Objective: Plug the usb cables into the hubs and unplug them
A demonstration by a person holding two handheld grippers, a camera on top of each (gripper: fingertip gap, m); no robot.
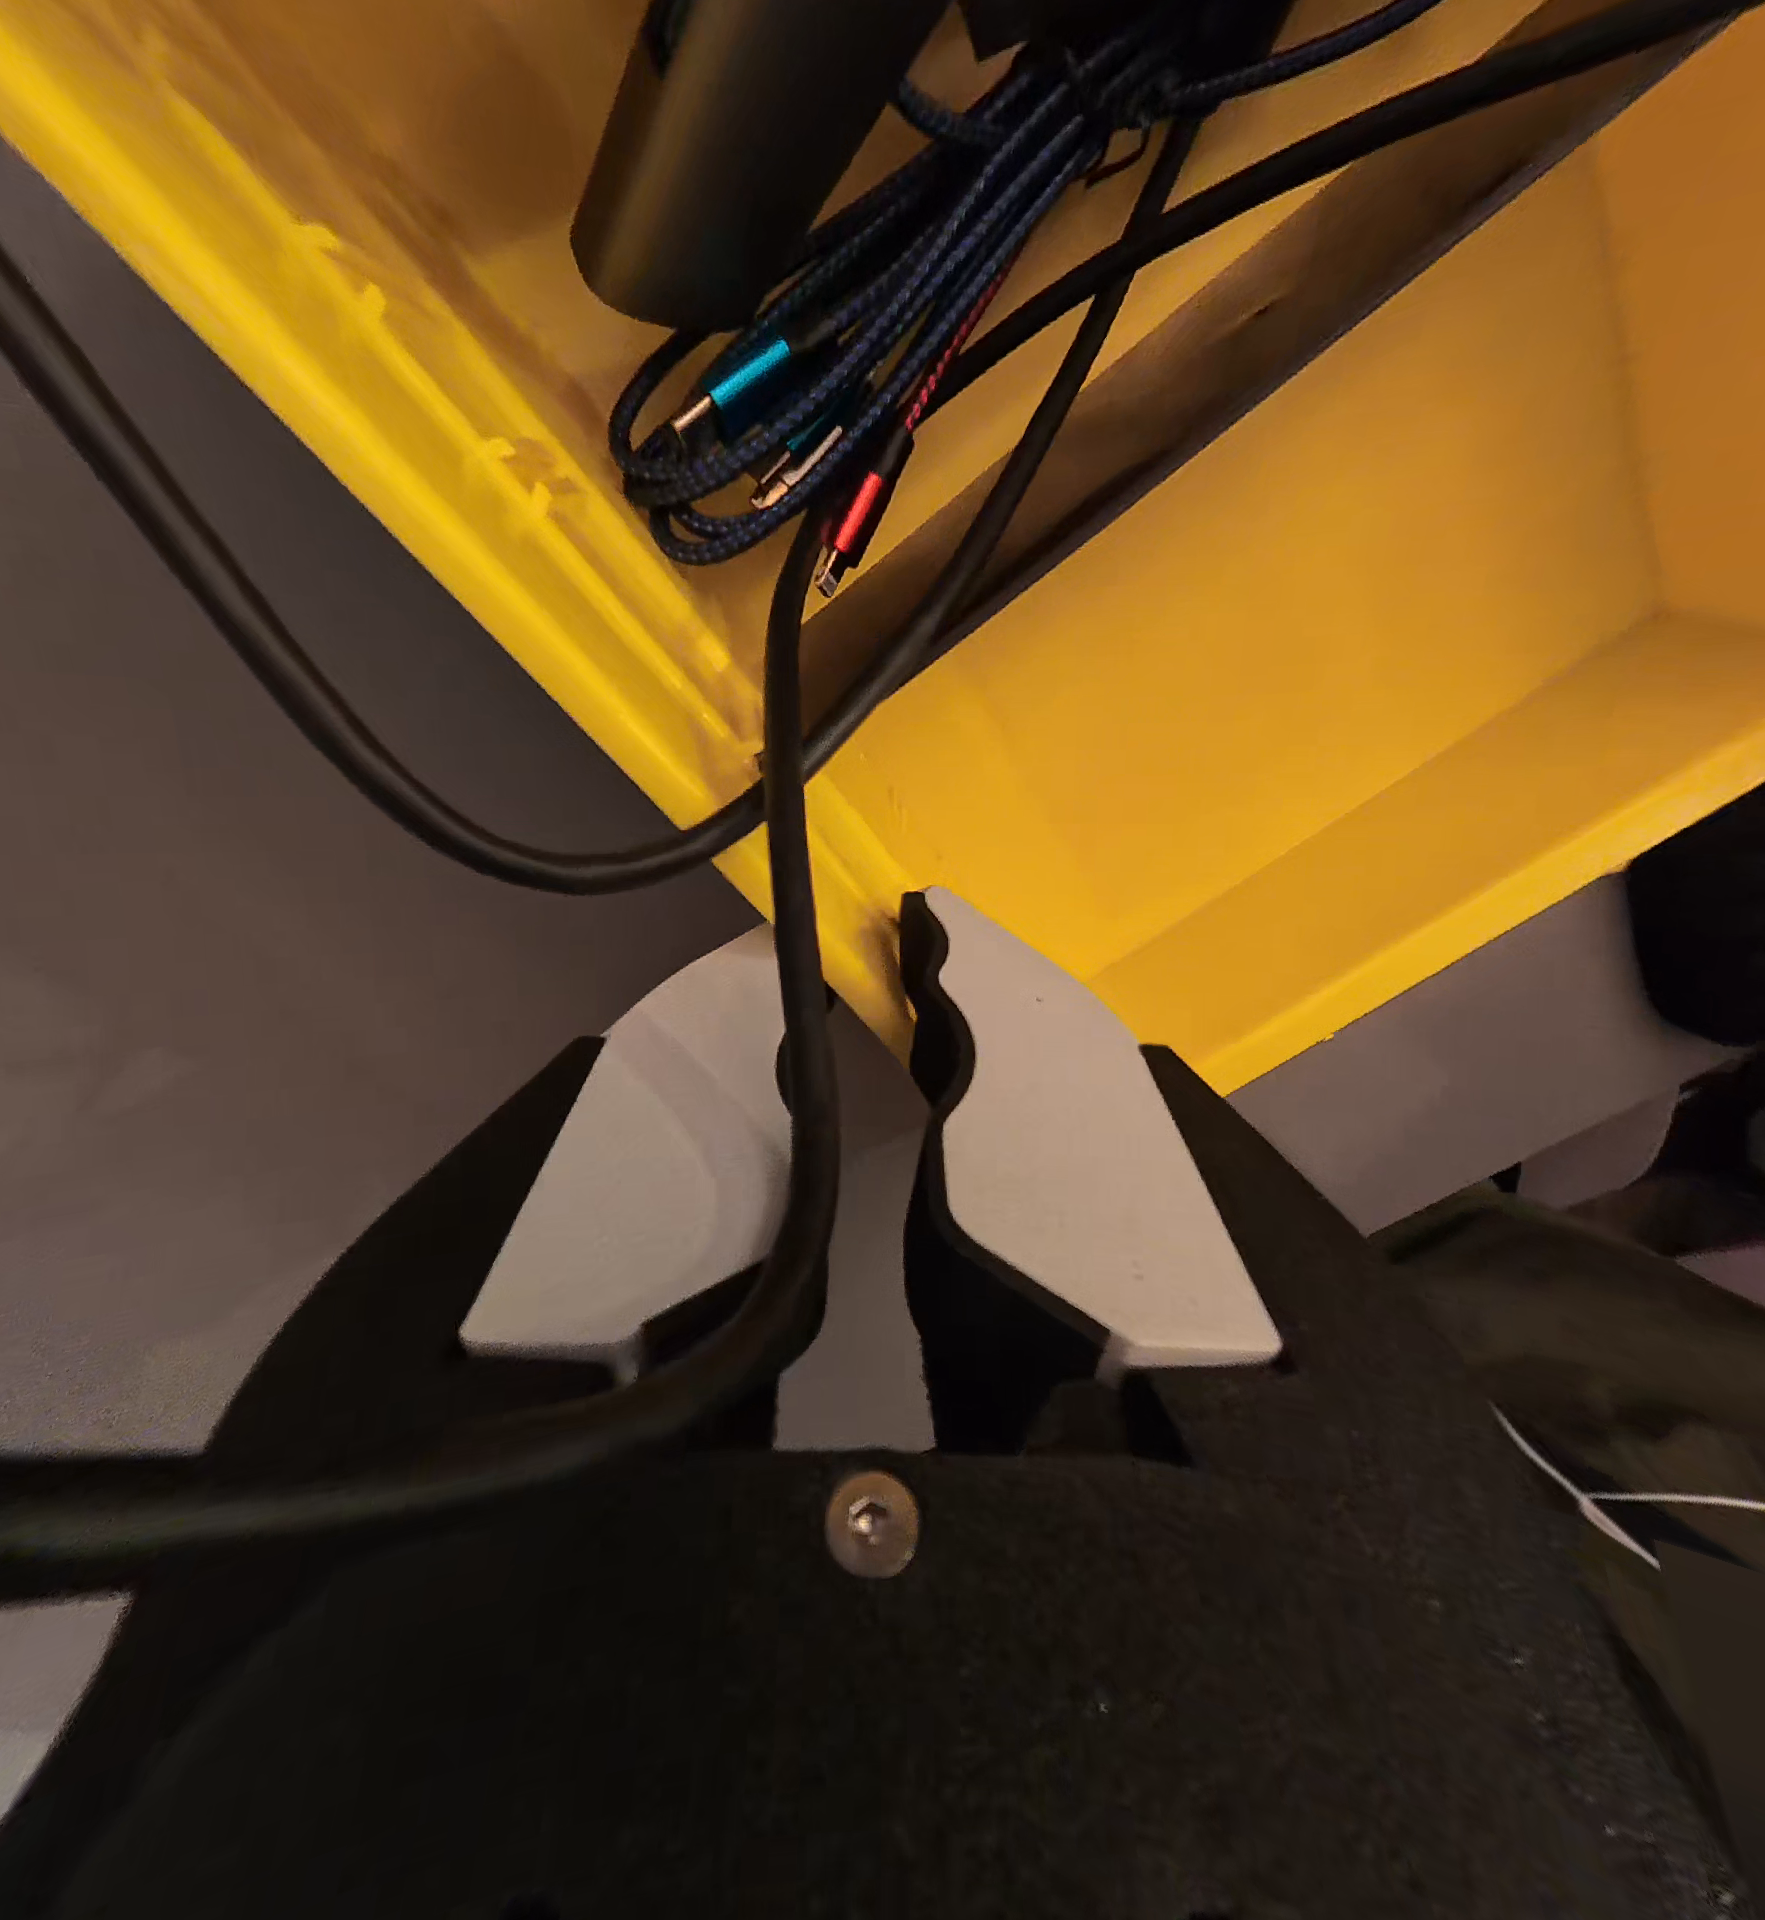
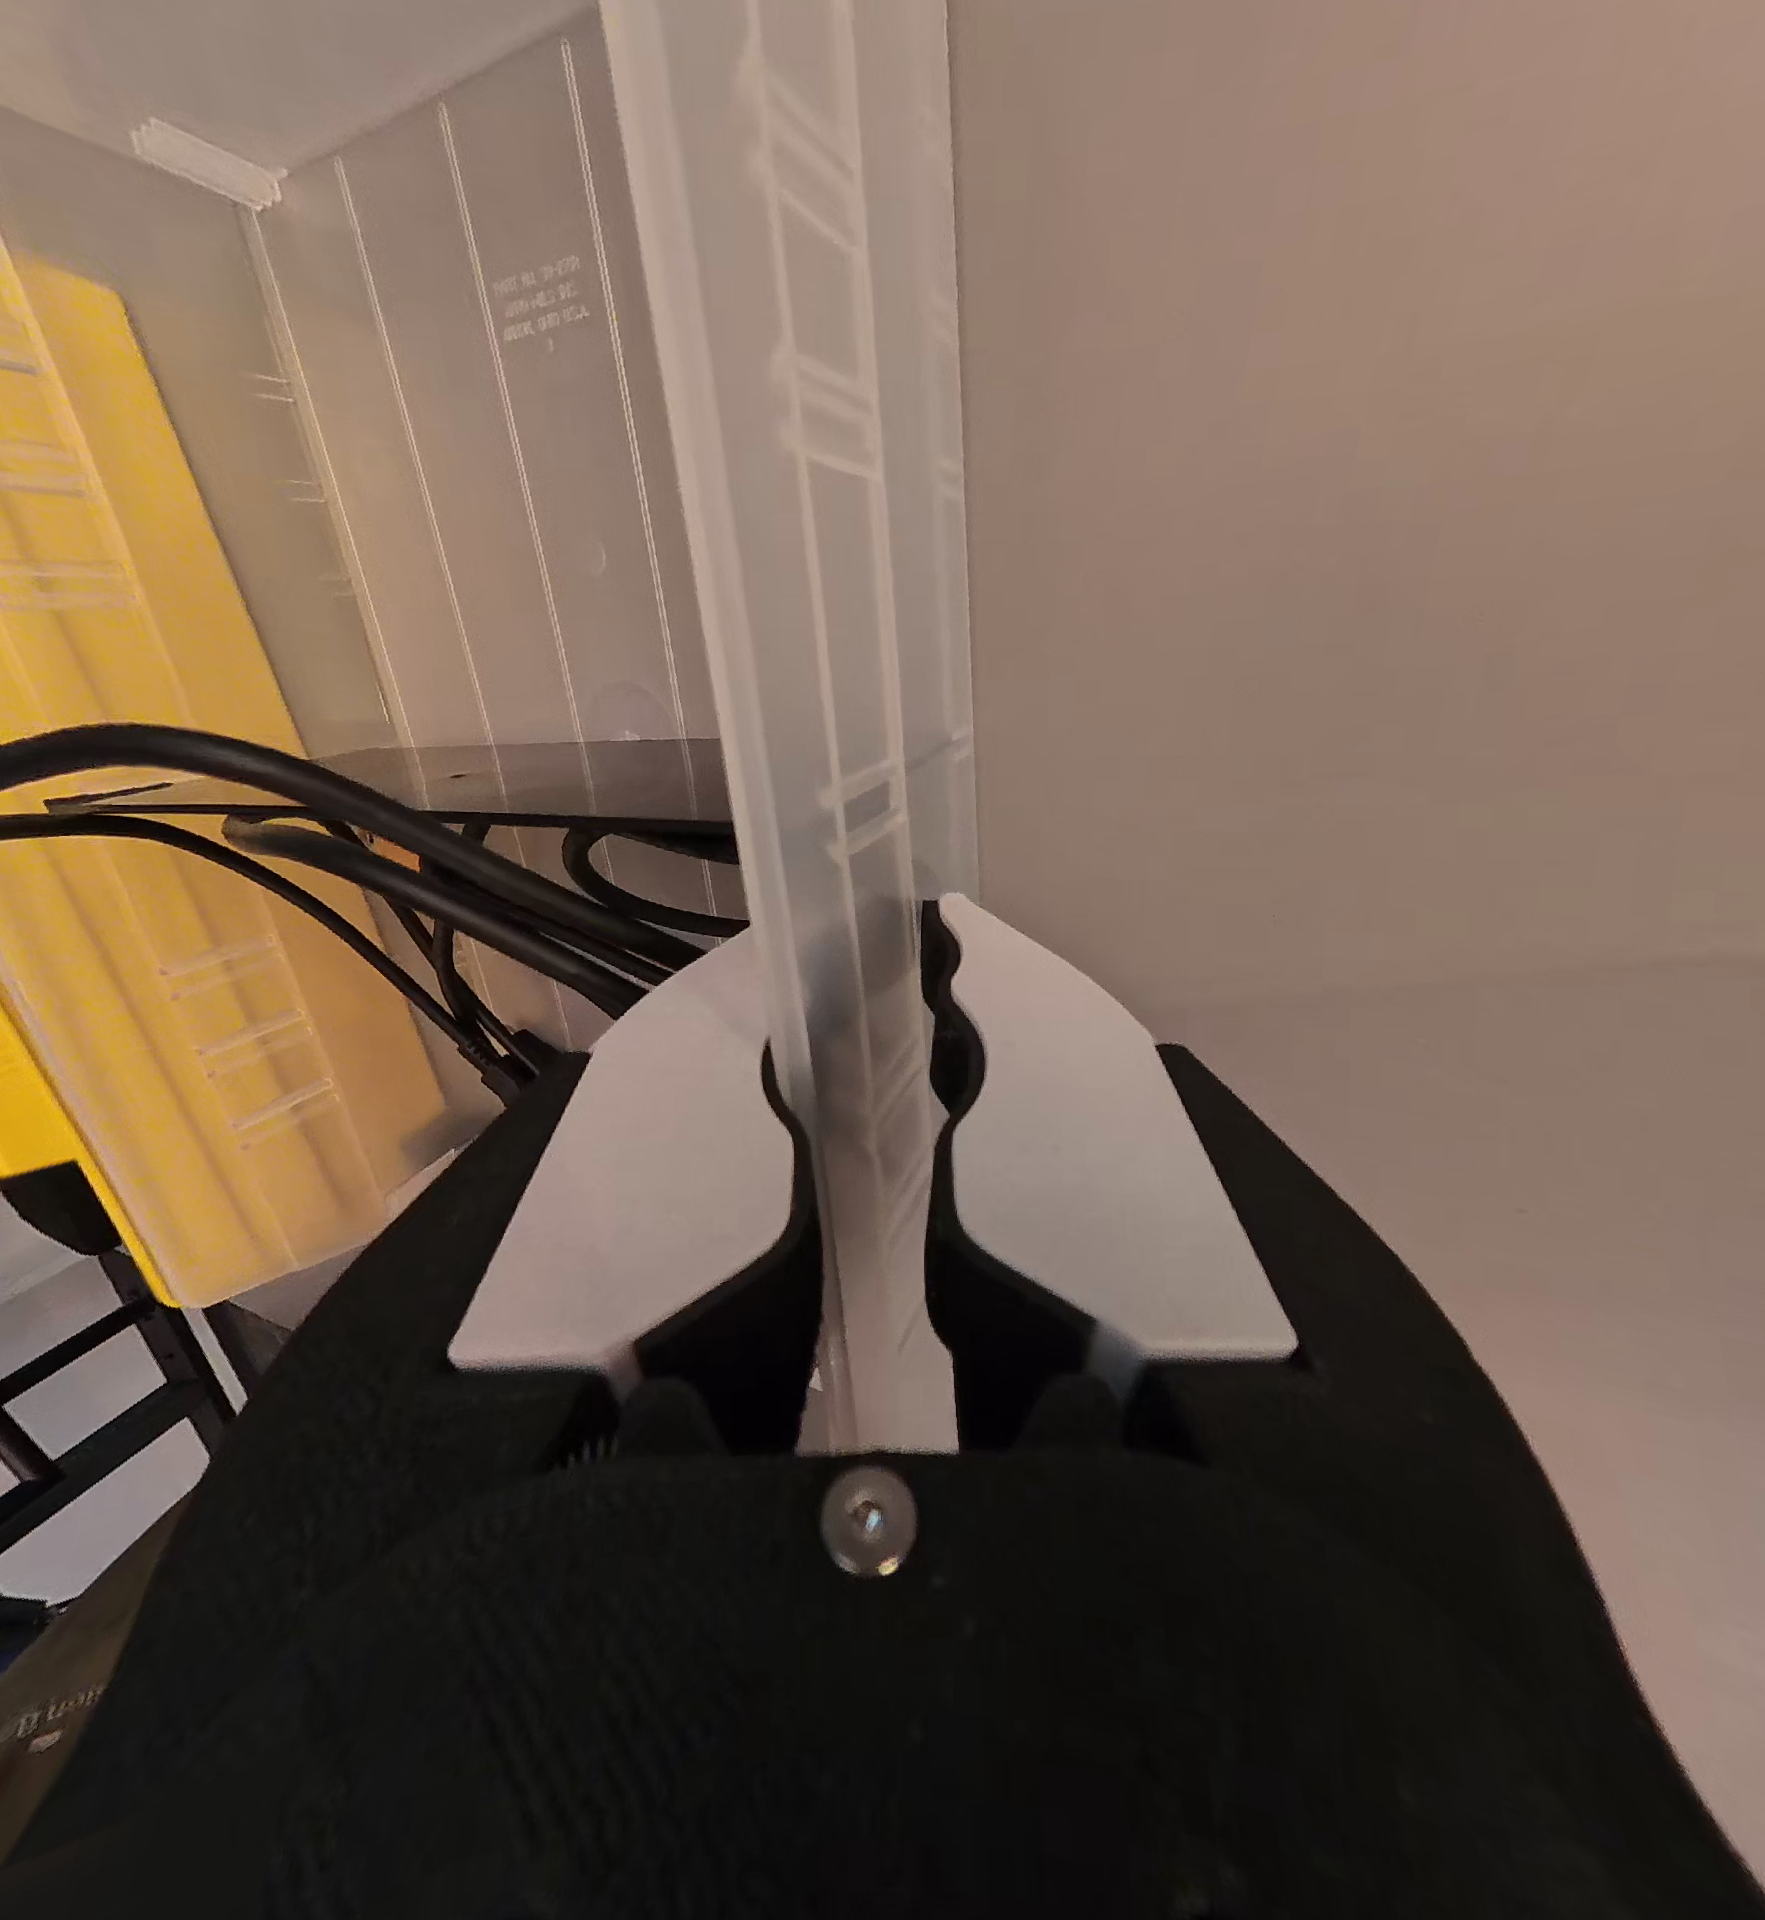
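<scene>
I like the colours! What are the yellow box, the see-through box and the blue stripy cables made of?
The yellow box looks like hard, smooth plastic: moulded ribs, soft shine. The see-through box seems frosted plastic, since the yellow shows through it. The blue stripy cables look wrapped in woven fabric, with shiny, probably metal, ends.
</scene>
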